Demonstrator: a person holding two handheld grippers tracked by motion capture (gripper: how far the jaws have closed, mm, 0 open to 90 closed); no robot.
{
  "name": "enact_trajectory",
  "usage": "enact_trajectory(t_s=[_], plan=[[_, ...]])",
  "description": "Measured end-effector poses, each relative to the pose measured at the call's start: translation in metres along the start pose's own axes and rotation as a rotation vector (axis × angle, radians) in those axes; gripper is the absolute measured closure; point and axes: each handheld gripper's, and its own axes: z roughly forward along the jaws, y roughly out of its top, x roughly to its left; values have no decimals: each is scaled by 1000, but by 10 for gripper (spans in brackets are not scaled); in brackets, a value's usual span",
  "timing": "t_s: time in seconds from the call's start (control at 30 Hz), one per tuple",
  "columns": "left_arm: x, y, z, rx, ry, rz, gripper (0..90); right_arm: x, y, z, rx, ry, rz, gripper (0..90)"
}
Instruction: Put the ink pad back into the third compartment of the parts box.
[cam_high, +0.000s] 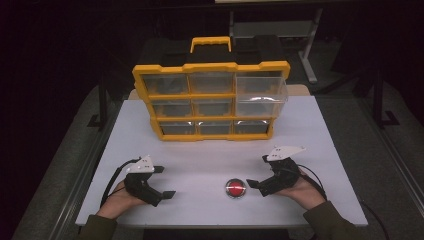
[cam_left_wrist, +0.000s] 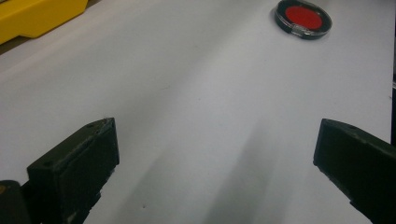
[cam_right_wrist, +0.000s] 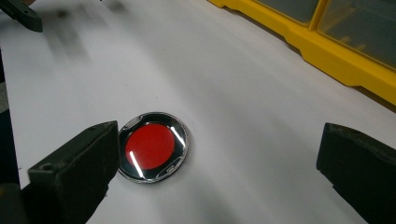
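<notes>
Overhead, the high view shows a white rectangular table (cam_high: 200, 150) with a yellow plastic organiser of clear drawers (cam_high: 211, 100) standing upright at its far side. A small round black case with a red centre under a clear lid (cam_high: 235, 188) lies flat near the front edge. The left gripper (cam_high: 166, 181) rests on the table well apart from the case, jaws spread and holding nothing. The right gripper (cam_high: 257, 171) rests just beside the case, jaws likewise spread and empty.

Next, the left gripper view has the round case (cam_left_wrist: 303, 18) far off beyond its parted jaws, with bare table between them.

Lastly, the right gripper view shows the round case (cam_right_wrist: 153, 146) lying just beside one of its separated jaws, not gripped, the organiser (cam_right_wrist: 345, 60) beyond.
</notes>
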Motion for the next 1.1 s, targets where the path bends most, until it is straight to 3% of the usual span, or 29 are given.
enact_trajectory(t_s=[1.1], plan=[[-2, 0, 2, -3, -15, 3, 0, -1, 21, 17, 0, 35, -26, 0]])
